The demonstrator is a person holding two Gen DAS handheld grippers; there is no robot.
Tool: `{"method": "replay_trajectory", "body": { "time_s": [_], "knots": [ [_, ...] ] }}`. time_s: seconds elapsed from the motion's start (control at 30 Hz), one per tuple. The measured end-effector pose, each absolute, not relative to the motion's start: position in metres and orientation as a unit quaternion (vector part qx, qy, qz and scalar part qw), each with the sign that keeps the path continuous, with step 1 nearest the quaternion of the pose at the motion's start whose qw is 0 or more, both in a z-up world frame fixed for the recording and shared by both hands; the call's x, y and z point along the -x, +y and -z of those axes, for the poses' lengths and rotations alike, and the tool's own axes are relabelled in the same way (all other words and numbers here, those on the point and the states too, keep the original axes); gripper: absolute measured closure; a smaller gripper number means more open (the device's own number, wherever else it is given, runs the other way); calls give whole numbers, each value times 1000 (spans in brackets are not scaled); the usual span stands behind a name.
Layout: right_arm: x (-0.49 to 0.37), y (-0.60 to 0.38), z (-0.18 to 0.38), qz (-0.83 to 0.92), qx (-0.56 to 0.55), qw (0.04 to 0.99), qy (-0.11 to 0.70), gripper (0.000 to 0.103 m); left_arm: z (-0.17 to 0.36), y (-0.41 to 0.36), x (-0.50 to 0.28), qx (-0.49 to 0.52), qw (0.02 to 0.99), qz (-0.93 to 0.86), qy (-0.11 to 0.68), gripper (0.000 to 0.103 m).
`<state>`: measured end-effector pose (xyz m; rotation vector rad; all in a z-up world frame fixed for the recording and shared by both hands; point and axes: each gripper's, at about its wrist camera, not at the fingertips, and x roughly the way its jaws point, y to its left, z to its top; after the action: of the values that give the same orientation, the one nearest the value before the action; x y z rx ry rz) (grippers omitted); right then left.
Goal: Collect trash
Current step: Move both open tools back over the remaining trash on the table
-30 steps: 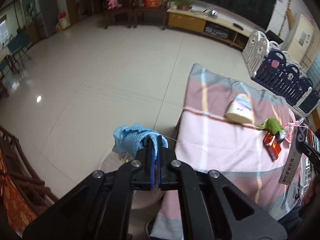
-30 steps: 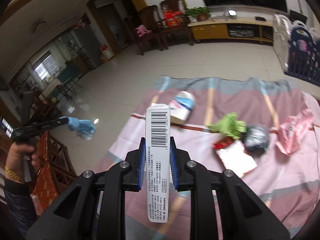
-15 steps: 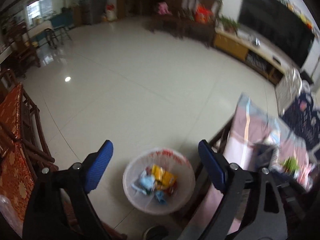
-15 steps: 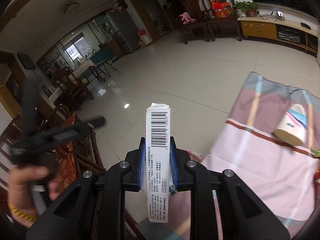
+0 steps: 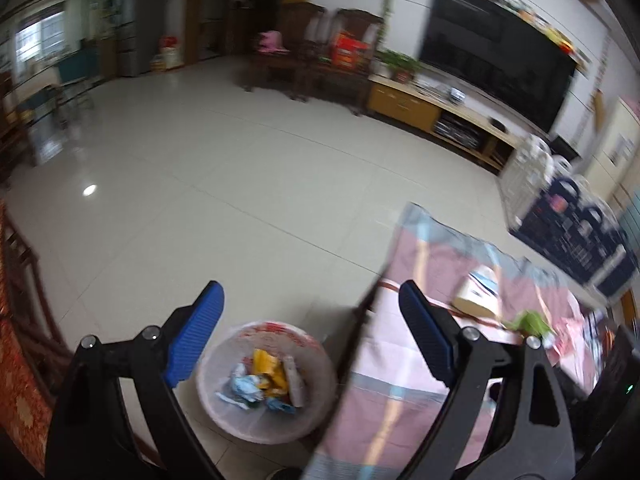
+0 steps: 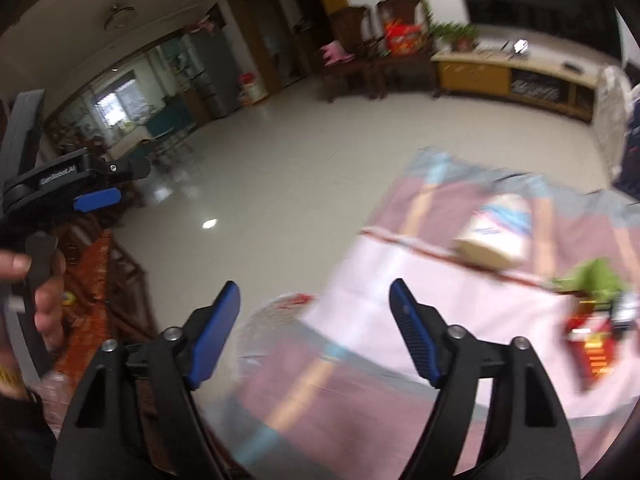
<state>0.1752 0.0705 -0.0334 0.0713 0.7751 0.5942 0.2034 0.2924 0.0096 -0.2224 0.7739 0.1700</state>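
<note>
Both hand-held grippers spread wide, empty, near the waste basket (image 5: pixel 267 380).
Right of the basket, on the worktop (image 6: pixel 400 320): tipped paper cup (image 6: pixel 496 236), light, crushable, take at its wall; green wrapper (image 6: pixel 592 276), limp, pinch a fold; red carton (image 6: pixel 592 352), stiff, clamp its flat faces.

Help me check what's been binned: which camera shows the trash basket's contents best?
The left wrist view: it looks down into the trash basket, showing yellow and blue wrappers inside. The right wrist view catches only its blurred rim, partly hidden by the tablecloth.

One bin (image 5: pixel 240 424), one cup (image 6: pixel 496 236), two grippers (image 5: pixel 310 316) (image 6: pixel 316 304).
</note>
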Motion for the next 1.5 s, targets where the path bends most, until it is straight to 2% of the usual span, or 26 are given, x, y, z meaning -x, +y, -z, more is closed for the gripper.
{"method": "replay_trajectory", "body": {
  "time_s": [0.1,0.33,0.47,0.6,0.87,1.5],
  "knots": [
    [-172,-13,22,-201,-7,907,371,20,-1,236,-227,91,915,-7,394,14],
    [-168,-166,15,-40,-45,926,372,19,50,91,-254,26,882,125,455,14],
    [-164,-208,45,-1,-85,918,386,19,74,23,-246,-23,868,149,472,14],
    [-172,-211,59,-22,-117,899,422,18,92,-19,-236,-26,867,164,469,14],
    [-175,-215,63,-25,-107,895,433,19,107,-47,-244,-44,869,161,466,14],
    [-176,-221,65,-19,-106,891,440,19,108,-41,-251,-37,869,157,467,14]
  ]
}}
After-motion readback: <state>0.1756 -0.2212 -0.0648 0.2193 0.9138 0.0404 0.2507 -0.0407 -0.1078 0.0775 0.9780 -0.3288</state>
